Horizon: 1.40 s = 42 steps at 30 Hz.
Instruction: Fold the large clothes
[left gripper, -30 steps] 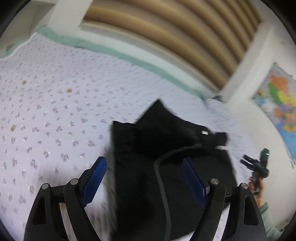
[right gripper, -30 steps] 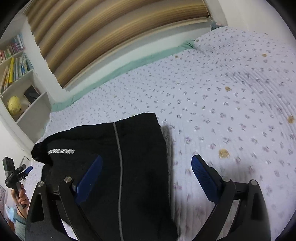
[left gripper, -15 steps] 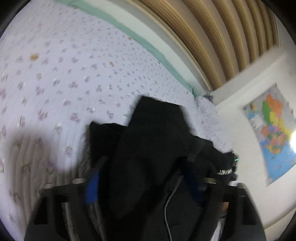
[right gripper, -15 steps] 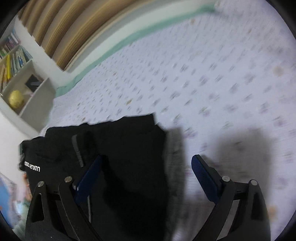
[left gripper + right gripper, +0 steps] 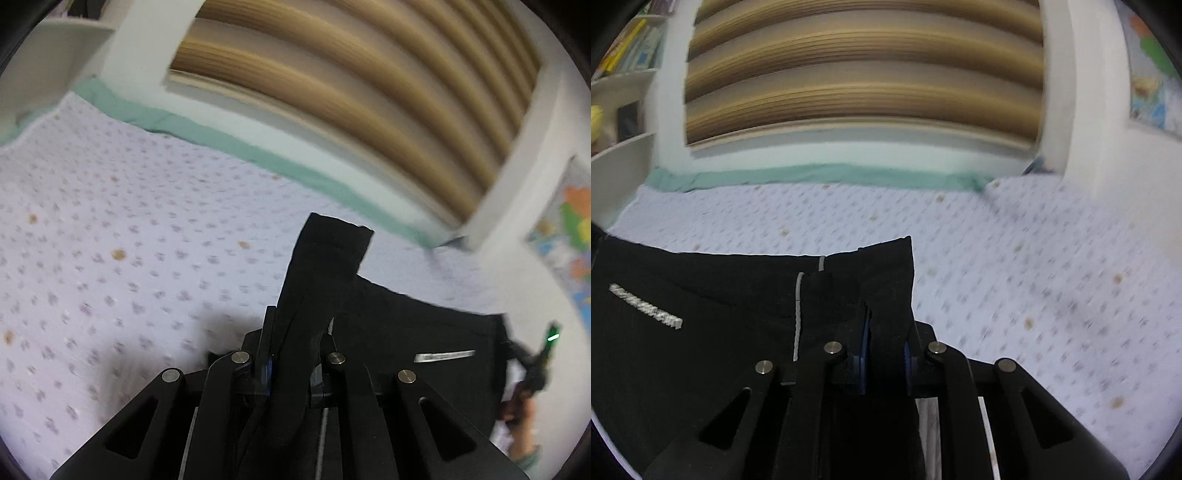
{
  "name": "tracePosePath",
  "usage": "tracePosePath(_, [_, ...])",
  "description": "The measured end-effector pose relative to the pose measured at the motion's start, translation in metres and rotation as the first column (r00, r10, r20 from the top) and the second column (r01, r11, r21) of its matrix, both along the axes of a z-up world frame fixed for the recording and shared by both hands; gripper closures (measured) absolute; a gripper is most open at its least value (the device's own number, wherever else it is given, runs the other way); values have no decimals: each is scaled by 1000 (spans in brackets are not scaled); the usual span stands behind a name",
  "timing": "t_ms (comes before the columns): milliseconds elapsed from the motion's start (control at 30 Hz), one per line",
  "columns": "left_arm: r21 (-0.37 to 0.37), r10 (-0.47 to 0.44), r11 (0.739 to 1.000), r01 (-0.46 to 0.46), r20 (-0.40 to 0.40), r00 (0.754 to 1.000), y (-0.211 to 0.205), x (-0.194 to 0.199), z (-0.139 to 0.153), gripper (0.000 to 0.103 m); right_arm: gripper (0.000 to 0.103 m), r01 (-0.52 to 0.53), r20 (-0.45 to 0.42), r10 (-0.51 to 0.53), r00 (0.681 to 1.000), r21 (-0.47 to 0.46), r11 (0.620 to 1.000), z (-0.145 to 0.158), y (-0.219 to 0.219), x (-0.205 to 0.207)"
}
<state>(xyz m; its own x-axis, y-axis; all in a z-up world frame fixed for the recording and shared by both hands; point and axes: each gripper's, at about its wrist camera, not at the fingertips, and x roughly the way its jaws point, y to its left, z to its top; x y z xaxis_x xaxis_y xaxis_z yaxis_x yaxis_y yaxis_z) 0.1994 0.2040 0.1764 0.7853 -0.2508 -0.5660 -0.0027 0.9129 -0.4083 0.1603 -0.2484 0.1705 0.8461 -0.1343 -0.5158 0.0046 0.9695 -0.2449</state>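
A black garment with a grey stripe and white lettering lies partly folded on the bed; it shows in the left wrist view (image 5: 406, 325) and in the right wrist view (image 5: 720, 295). My left gripper (image 5: 291, 354) is shut on a fold of the black garment, whose end sticks up between the fingers. My right gripper (image 5: 884, 350) is shut on the garment's corner near its right edge. The fabric between the jaws hides the blue pads in part.
The bed has a pale lilac flowered cover (image 5: 129, 258) with a green edge (image 5: 831, 177) along the far wall. Window blinds (image 5: 864, 74) hang above. Shelves (image 5: 624, 110) stand at the left, a map (image 5: 569, 229) at the right.
Both grippers were open above the garment; they have come down and shut on its fabric. The left one has lifted a fold upward.
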Motion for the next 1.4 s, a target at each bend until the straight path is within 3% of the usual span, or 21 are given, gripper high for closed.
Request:
tracePosePath(67, [33,30,999,-27,-93,995,-1,24,-29,93,87,45,-63,-46,997,-25,999,-19,6,27])
tracePosePath(133, [4,56,998,-56,-199,978,10,41,-68,92,87,80,-155,-87,984,-47,996,-55,6,57])
tracePosePath(200, [-75,40,995,-68,-325,945,19,60,-121,87,87,99,-269,-109,957,-51,994,-105,2,80])
tracePosePath(300, [-215,-6,974,-69,-329,944,34,64,-148,82,81,93,-395,-87,915,-4,996,-157,-8,97])
tracePosePath(367, [-239,-34,970,-39,-293,955,39,62,-147,80,72,95,-386,-67,920,52,994,-156,-17,97])
tracePosePath(467, [-211,-48,977,-8,-258,965,41,49,-134,79,54,119,-382,-49,923,162,980,-149,-38,91])
tracePosePath(500, [-189,-37,982,-9,-238,970,41,40,-121,77,53,123,-367,-38,930,209,970,-141,-45,86])
tracePosePath(600, [-106,0,994,-15,-144,990,50,9,-80,57,48,93,-252,-13,968,309,946,-105,-54,51])
tracePosePath(667, [-52,42,998,-46,-77,996,60,-15,-45,33,19,18,-210,61,976,355,935,-82,-50,25])
tracePosePath(733, [-33,85,996,-85,-18,996,68,-37,-15,31,14,-59,-171,123,978,340,939,-61,-34,1])
tracePosePath(800, [-24,83,996,-83,1,997,62,-57,8,31,14,-147,-175,198,964,268,952,-42,0,-27])
tracePosePath(900, [-25,2,1000,-2,1,1000,31,-74,19,31,14,-180,-242,242,940,253,951,-36,40,-54])
tracePosePath(1000, [-10,-139,990,139,-32,990,-28,-94,10,31,14,-193,-339,274,900,253,948,-49,81,-77])
tracePosePath(1100, [59,-261,962,267,-86,961,-97,-108,-10,31,14,-212,-392,263,882,170,962,-69,115,-90])
tracePosePath(1233, [125,-290,935,332,-270,918,-149,-92,-64,31,14,-219,-447,210,869,33,975,-113,134,-91])
tracePosePath(1300, [94,-275,942,322,-332,902,-149,-77,-96,30,14,-203,-487,214,847,76,976,-138,128,-84])
tracePosePath(1333, [67,-277,946,316,-339,899,-147,-76,-101,30,14,-202,-504,221,835,94,975,-148,126,-80])
tracePosePath(1400, [55,-281,948,315,-330,901,-144,-76,-102,30,11,-199,-489,233,840,121,972,-158,119,-76])
